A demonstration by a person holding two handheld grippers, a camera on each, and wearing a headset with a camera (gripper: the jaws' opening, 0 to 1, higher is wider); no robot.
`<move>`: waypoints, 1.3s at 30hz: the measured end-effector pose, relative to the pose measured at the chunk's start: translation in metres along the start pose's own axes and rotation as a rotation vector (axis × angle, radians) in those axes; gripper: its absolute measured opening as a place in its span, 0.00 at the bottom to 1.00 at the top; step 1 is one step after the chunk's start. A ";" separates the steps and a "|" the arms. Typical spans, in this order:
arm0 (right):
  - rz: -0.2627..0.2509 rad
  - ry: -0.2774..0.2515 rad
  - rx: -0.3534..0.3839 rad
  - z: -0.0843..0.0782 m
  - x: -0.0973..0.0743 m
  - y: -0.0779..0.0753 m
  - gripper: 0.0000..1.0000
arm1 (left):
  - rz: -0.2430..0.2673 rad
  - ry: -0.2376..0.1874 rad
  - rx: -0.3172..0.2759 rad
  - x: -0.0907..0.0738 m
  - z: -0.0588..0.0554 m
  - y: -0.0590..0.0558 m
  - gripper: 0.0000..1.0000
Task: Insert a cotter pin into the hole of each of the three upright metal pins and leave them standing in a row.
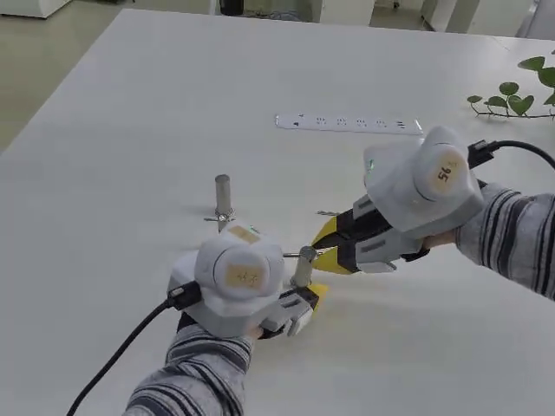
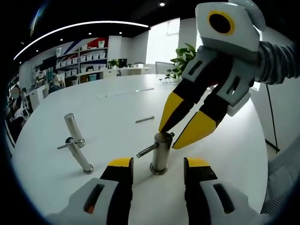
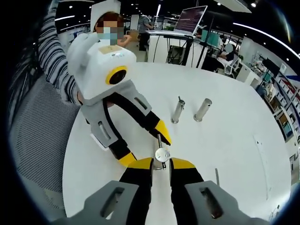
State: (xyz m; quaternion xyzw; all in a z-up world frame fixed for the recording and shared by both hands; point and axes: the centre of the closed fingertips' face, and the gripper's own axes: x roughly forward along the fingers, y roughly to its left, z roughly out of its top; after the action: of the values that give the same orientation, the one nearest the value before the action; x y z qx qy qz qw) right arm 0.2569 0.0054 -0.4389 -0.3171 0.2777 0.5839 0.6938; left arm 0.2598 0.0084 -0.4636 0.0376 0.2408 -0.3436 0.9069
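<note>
Left tongs (image 2: 159, 162) stand wide open astride the short grey upright metal pin (image 2: 160, 152) on the white table (image 1: 130, 130), apparently to steady it (gripping nothing); right tongs (image 3: 161, 163), nearly closed, pinch the thin steel cotter pin (image 2: 146, 150) through its hole. Left gripper view adds two more pins (image 2: 75, 130) standing leftward, one seemingly already cottered

A wide white table (image 1: 173, 104) takes up most of the head view; a white power strip (image 1: 351, 123) lies on it right of centre; green plant leaves (image 1: 520, 95) reach in at the right edge; pale floor (image 1: 35, 61) shows at upper left. In the left gripper view, shelves (image 2: 79, 63) of boxes line the far wall at left; a bright window (image 2: 161, 40) stands at upper centre; a curved ceiling light (image 2: 84, 26) arcs above. In the right gripper view, a monitor (image 3: 191, 18) sits at the top; a mesh chair (image 3: 37, 154) is at left.
</note>
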 end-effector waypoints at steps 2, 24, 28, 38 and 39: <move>0.005 -0.008 0.015 0.001 0.003 0.000 0.10 | -0.007 -0.004 -0.005 -0.003 0.002 0.000 0.45; 0.030 -0.021 0.118 0.003 0.018 0.000 0.08 | 0.005 -0.015 0.014 -0.044 0.005 0.006 0.65; 0.026 -0.014 0.119 0.003 0.019 -0.007 0.08 | 0.020 -0.039 0.022 -0.053 0.009 0.011 0.68; 0.001 -0.007 0.112 0.008 0.022 -0.029 0.08 | 0.060 -0.066 0.017 -0.068 0.017 0.027 0.76; -0.002 -0.005 0.115 0.008 0.022 -0.032 0.08 | 0.062 -0.066 0.015 -0.069 0.017 0.028 0.77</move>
State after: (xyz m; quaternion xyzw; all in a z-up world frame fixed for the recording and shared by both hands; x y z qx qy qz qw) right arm 0.2925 0.0217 -0.4468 -0.2756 0.3086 0.5672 0.7121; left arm 0.2404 0.0677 -0.4193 0.0406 0.2070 -0.3183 0.9242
